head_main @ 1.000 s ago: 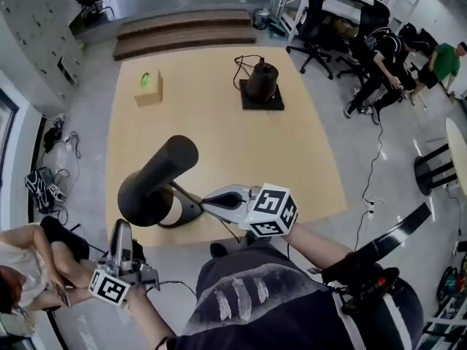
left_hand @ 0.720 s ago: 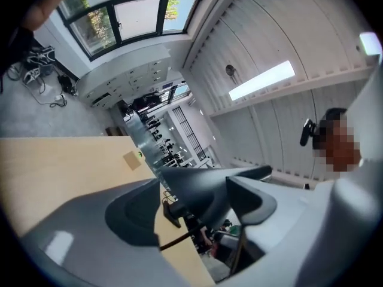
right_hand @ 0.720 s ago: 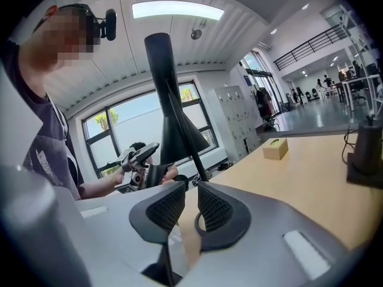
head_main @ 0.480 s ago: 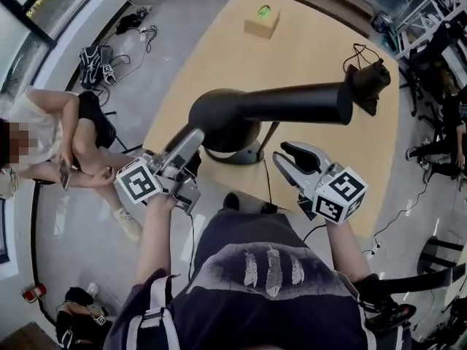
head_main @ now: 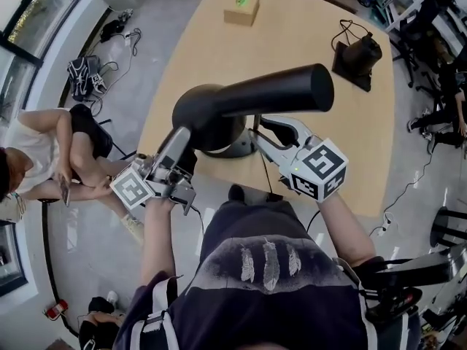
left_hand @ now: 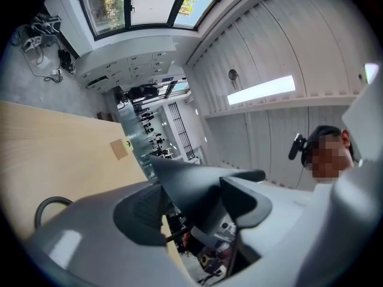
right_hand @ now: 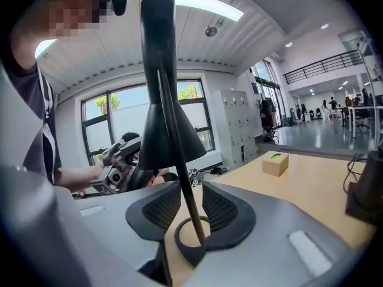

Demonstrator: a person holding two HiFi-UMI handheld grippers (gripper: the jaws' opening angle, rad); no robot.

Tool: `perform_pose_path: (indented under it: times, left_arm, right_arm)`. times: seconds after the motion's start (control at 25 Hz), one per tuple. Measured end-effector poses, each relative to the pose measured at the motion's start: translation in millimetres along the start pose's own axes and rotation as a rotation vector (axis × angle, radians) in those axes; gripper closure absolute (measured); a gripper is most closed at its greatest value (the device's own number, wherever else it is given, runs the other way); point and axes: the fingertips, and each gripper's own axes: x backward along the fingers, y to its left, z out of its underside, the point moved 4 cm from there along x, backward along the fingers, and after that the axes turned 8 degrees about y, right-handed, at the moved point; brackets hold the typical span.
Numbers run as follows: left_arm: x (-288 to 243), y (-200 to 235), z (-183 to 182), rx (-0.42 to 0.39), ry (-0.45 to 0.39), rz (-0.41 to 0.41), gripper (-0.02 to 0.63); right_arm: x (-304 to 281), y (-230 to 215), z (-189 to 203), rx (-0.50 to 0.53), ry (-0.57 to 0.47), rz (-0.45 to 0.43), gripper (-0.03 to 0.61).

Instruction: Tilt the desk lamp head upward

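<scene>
The black desk lamp stands near the table's front edge. Its cone-shaped lamp head (head_main: 248,100) lies about level above the round base (head_main: 237,150). My left gripper (head_main: 182,135) is at the head's wide end. In the left gripper view the left gripper (left_hand: 191,202) is closing its jaws on the lamp head (left_hand: 185,184), which fills the gap between both pads. My right gripper (head_main: 260,127) is low beside the base. There the right gripper (right_hand: 192,208) is opening, and the thin stem (right_hand: 176,160) stands between its pads with a gap on each side.
A small cardboard box (head_main: 241,9) with a green spot sits at the far end of the wooden table (head_main: 306,20). A black device with a cable (head_main: 357,53) is at the far right. A person (head_main: 51,152) sits on the floor to the left, near some bags (head_main: 80,75).
My left gripper came up from below the table's edge to the lamp head's wide end. My right gripper drew in around the stem. The head view swung left.
</scene>
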Motion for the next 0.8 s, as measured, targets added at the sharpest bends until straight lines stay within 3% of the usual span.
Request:
perform_pose_path:
  times: [0.2,0.8]
  left_arm:
    - [2.1,-0.8,1.4,0.002,0.003,0.017,0.362]
    - [6.7,-1.3,-4.3,-0.038,0.002,-0.002,0.36]
  right_arm:
    - [-6.4,5.5,1.4,0.023,0.007,-0.017,0.509]
    - [-8.9,8.2,4.6,0.077,0.01,0.008,0.523]
